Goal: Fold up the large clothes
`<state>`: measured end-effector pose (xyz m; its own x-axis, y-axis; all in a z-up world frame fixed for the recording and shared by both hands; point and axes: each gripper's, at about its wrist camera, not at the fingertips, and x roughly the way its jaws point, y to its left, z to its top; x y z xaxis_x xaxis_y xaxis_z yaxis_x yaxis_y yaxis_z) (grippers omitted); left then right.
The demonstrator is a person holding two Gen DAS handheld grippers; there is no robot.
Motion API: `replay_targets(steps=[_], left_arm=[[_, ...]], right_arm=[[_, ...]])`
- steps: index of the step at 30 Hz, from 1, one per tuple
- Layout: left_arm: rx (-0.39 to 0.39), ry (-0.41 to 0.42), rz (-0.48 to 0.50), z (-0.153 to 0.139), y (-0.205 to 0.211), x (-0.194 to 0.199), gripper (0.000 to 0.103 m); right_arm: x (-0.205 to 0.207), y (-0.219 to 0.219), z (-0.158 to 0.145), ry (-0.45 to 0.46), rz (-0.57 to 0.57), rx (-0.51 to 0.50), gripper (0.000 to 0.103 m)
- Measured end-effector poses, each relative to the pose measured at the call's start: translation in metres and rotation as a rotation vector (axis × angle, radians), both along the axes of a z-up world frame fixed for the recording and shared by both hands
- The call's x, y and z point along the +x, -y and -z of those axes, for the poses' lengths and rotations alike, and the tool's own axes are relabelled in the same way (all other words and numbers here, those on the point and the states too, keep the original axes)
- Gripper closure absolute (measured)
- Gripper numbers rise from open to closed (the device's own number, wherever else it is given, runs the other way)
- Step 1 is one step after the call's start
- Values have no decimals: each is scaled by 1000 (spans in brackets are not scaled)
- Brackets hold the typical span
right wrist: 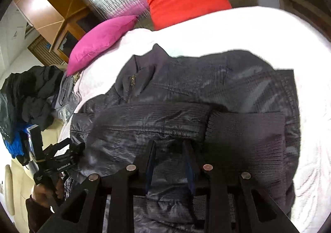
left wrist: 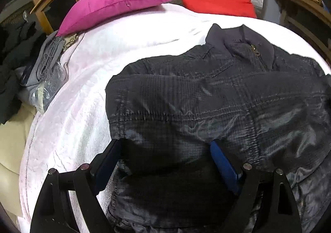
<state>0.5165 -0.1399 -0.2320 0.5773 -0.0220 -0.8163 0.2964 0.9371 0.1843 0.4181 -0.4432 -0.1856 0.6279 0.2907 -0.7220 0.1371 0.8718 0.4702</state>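
Two hand-held grippers, left (left wrist: 165, 146) and right (right wrist: 170, 146), one jacket (left wrist: 206, 96), two cushions

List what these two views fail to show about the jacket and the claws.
- Jacket hem: cut off by the bottom edge in both wrist views.
- Left claw: fingers spread wide over the jacket; whether they touch cloth is hidden in shadow.
- Right claw: narrow gap between fingers; whether cloth is pinched cannot be told.
- Dark heap beside the bed: too crumpled to identify.

Lay spread on the bed: dark quilted jacket (left wrist: 217, 96), shiny, collar zipped. Sleeves folded across the front, ribbed cuff uppermost.
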Motion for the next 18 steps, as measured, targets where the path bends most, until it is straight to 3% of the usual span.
replay_targets(steps=[3, 7, 11, 18], left_arm=[[-31, 2, -29, -6, -12, 0, 15], [17, 62, -69, -14, -22, -2, 15], [94, 11, -30, 4, -17, -1, 15], [78, 43, -43, -9, -28, -11, 15]], right_arm=[[-9, 16, -14, 50, 74, 6, 73], [-21, 56, -9, 41, 207, 46, 73], [-11, 58, 17, -49, 187, 38, 73], [-34, 45, -18, 37, 178, 17, 73]])
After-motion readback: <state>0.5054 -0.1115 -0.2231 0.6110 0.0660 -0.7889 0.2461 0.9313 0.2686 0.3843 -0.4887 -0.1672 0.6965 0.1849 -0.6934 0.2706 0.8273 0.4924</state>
